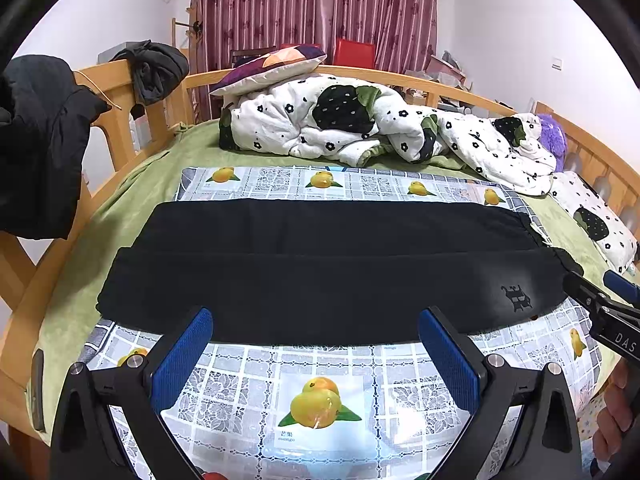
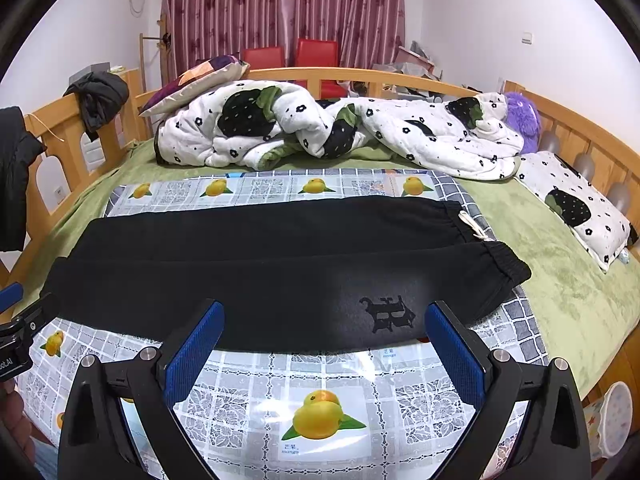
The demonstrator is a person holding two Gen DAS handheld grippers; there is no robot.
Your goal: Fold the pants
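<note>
I have the black pants (image 1: 320,272) spread lengthwise across the mango-print mat (image 1: 320,392), waistband at 3 o'clock, so both legs lie flat for folding. My left gripper (image 1: 316,332) and right gripper (image 2: 324,328) hover at 6 o'clock by the near hem, fingers apart and empty, ready, I judge, to pinch that edge.

- Left gripper (image 1: 316,354): jaws spread wide, blue pads (image 1: 182,360) facing inward, nothing between them.
- Right gripper (image 2: 325,350): jaws likewise wide apart, empty, level beside the left.
</note>
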